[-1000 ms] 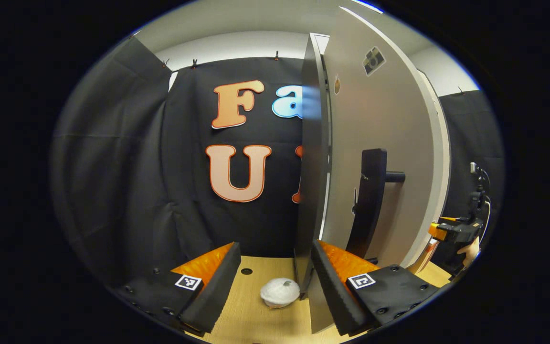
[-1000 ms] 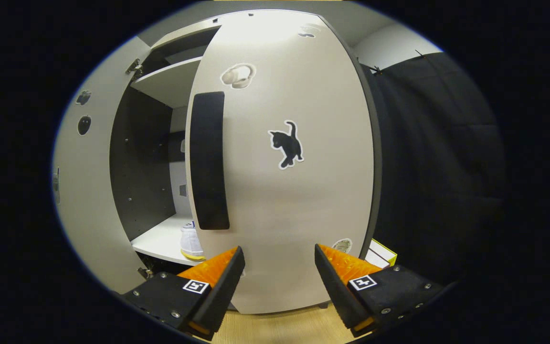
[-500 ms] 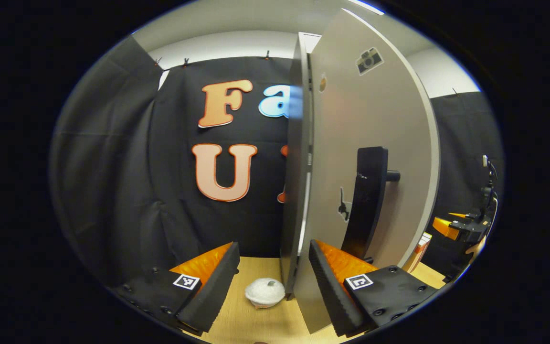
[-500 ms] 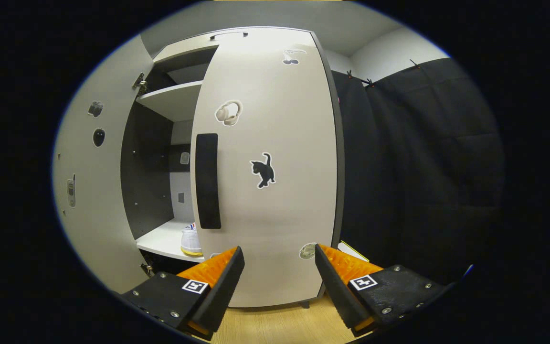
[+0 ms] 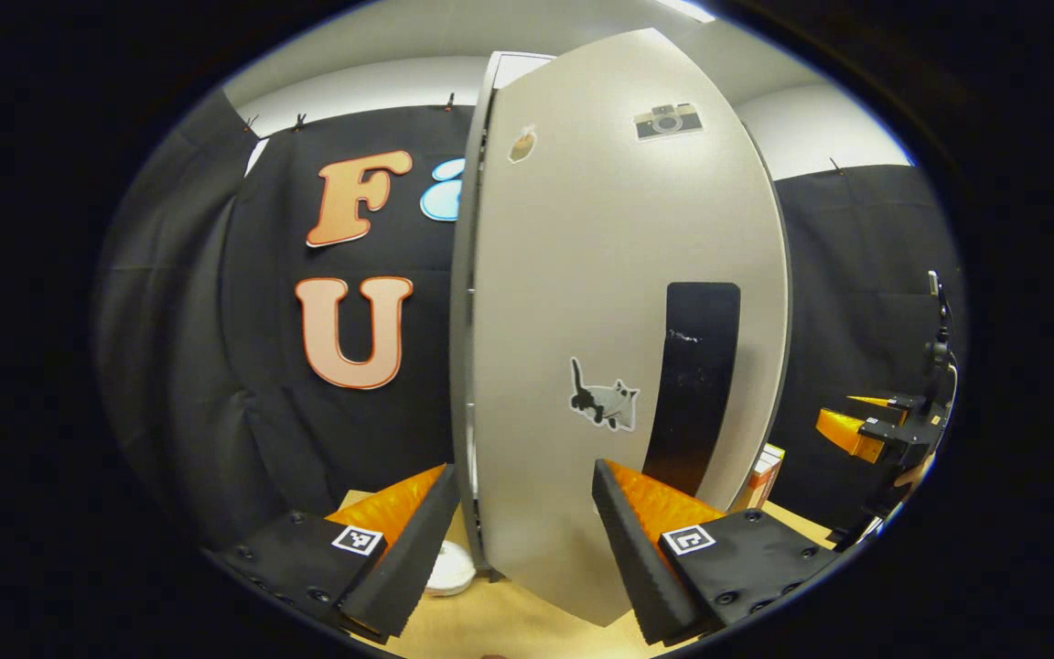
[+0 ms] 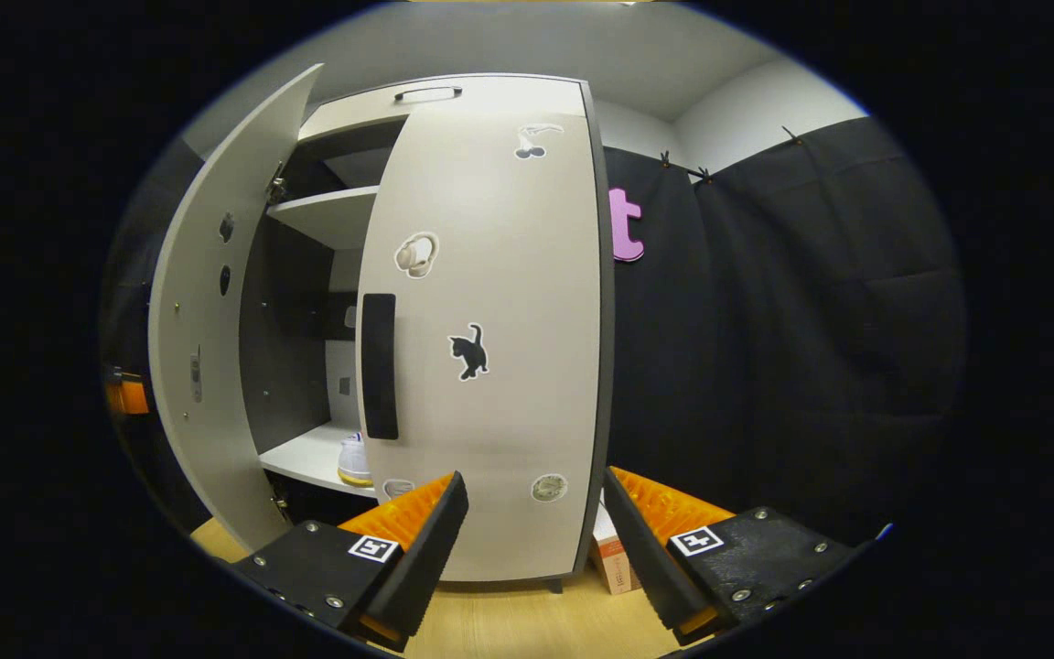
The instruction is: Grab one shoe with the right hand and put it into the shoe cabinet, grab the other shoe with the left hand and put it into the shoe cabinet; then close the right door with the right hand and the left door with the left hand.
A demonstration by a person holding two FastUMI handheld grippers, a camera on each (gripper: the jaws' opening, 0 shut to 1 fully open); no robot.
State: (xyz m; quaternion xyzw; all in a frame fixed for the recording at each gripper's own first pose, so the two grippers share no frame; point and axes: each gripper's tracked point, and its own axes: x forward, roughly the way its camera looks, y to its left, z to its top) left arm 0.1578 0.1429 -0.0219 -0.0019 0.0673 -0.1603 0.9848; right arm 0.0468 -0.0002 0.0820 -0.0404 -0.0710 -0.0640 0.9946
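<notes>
The shoe cabinet (image 6: 490,101) stands ahead in the right gripper view. Its right door (image 6: 509,412), with a black handle (image 6: 379,366) and a cat sticker, lies against the cabinet front. The left door (image 6: 202,348) stands swung out. A white shoe (image 6: 353,460) rests on the lower shelf in the gap between the doors. My right gripper (image 6: 534,480) is open, a little back from the right door. In the left gripper view my left gripper (image 5: 524,476) is open, close to the outer face of the left door (image 5: 582,275), beside that door's black handle (image 5: 692,384).
A small cardboard box (image 6: 614,558) stands on the wooden floor by the cabinet's right foot. A white round object (image 5: 449,567) lies on the floor behind the left door. The right gripper (image 5: 875,430) shows far right in the left gripper view.
My right gripper has backed away from the right door, which has swung in against the cabinet. My left gripper has come round from the left door's edge to face its outer side.
</notes>
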